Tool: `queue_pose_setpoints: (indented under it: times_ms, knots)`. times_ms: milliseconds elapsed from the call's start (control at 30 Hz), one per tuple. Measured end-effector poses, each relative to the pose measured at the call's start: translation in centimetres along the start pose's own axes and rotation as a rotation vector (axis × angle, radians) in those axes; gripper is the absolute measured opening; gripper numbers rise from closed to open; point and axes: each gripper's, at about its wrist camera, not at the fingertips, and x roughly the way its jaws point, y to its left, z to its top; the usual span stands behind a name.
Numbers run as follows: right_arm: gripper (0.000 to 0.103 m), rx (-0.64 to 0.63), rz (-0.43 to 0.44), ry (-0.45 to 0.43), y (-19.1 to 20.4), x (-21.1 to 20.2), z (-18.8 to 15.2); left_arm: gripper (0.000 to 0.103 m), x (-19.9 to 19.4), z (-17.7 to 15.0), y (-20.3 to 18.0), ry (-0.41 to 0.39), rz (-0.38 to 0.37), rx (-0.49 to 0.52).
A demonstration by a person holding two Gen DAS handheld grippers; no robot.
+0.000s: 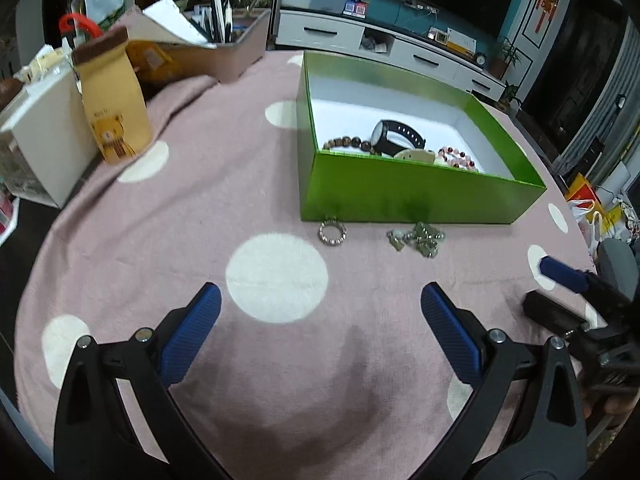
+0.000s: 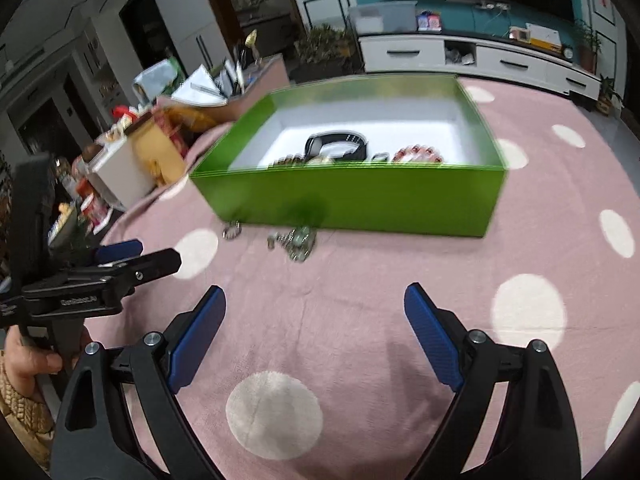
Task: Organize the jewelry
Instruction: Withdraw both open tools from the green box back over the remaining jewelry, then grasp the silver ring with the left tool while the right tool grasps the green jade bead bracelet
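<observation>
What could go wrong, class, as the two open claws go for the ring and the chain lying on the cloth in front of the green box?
1. The small beaded ring lies flat on the soft pink cloth; the left claw may pinch fabric instead.
2. The tangled chain may dangle and snag on the green box wall when lifted.
3. Ring and chain lie close together, so the right claw and the left could collide.

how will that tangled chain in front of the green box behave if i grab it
The chain lies in a loose heap of small links, so it is probably floppy and will dangle. It looks light. A pinch may catch only some strands, and the rest could snag or trail on the fuzzy cloth.
</observation>
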Motion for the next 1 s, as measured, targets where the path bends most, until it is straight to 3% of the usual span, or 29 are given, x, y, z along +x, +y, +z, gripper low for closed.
queue_pose_setpoints:
  times_ms: [67, 233, 333, 567, 633, 767, 1000]
  knots:
    - [0.086, -0.037, -0.005, 0.008, 0.9, 1.2, 0.0, 0.101, 0.2, 0.0, 0.1, -0.001, -0.005, -0.003]
    - [0.058, -0.077, 0.009, 0.054, 1.6, 4.4, 0.9, 0.101, 1.2, 0.2, 0.5, 0.002, -0.024, -0.020]
    - [0.048, -0.088, 0.000, 0.067, 1.8, 5.9, 1.7, 0.098, 1.9, 0.3, 0.9, 0.011, -0.035, -0.031]
    - [0.037, -0.100, -0.009, 0.069, 2.3, 7.9, 3.3, 0.091, 2.8, 1.0, 0.6, 0.018, -0.054, -0.014]
    - [0.028, -0.104, -0.018, 0.074, 2.4, 8.4, 3.5, 0.088, 3.1, 1.1, 0.4, 0.020, -0.057, -0.009]
    - [0.020, -0.112, -0.023, 0.069, 2.4, 8.6, 3.3, 0.080, 3.8, 1.5, 0.0, 0.024, -0.062, -0.002]
    - [0.018, -0.061, -0.004, 0.020, 0.5, 5.6, 2.6, 0.063, 5.2, 2.2, -0.4, 0.037, -0.063, -0.004]
